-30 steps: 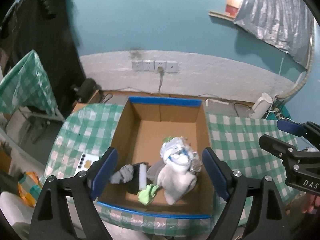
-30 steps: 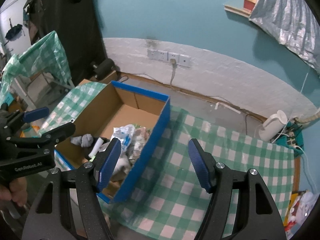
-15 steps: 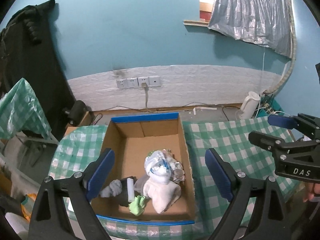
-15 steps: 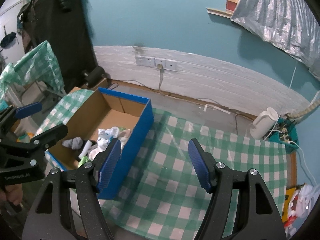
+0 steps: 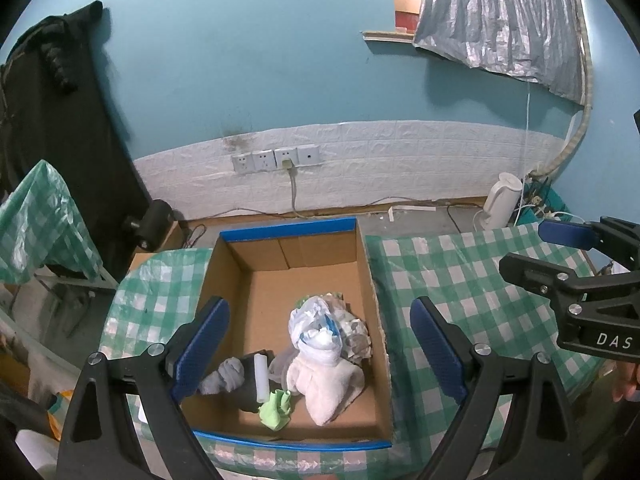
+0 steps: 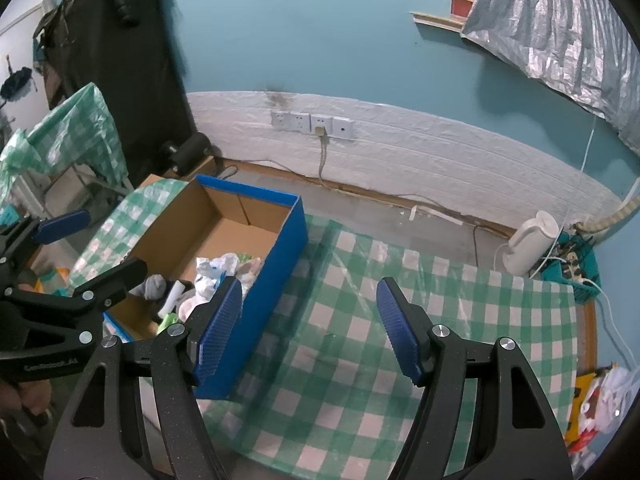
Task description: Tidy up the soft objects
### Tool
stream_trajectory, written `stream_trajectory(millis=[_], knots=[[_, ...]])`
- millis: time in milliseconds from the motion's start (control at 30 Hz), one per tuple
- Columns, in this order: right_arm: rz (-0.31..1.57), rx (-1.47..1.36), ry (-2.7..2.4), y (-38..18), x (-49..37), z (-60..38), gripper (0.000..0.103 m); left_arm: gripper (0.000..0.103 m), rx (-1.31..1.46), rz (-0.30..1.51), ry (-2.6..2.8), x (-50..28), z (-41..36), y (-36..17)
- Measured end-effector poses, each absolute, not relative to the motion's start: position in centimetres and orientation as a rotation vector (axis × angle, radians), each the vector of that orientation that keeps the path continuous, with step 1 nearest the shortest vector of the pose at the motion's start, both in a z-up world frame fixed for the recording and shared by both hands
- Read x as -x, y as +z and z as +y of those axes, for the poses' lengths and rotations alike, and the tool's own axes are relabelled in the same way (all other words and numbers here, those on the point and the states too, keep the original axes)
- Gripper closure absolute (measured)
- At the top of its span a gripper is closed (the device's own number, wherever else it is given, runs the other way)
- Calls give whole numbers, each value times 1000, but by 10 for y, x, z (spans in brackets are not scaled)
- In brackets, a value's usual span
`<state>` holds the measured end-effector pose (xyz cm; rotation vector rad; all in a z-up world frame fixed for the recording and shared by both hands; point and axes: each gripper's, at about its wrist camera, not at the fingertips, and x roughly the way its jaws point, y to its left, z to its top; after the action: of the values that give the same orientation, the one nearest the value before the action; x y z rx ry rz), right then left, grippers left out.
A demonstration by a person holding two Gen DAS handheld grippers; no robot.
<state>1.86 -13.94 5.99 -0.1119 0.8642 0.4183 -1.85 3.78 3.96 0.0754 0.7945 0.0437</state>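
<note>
left gripper: jaws wide apart, just finished opening, empty, above box
right gripper: jaws parted, empty, over checked tablecloth
cardboard box: blue-edged, on tablecloth, 9 o'clock of right gripper
soft objects: piled in box's near half; white towel, grey sock, green cloth, plastic-wrapped bundle

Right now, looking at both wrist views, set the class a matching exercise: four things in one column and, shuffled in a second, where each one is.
Things:
1. green sock
2. white kettle
3. wall sockets
4. cardboard box

Places:
A. on the white strip of the wall
B. on the checked tablecloth
C. inside the box, near its front wall
D. on the floor by the wall

Pairs: 1-C, 2-D, 3-A, 4-B
</note>
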Motion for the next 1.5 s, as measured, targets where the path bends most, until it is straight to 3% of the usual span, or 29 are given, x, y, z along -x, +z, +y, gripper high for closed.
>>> stream_trajectory(millis=[1500], knots=[[874, 122, 421, 56, -20, -133, 34, 10, -54, 824, 46, 16, 44, 32]])
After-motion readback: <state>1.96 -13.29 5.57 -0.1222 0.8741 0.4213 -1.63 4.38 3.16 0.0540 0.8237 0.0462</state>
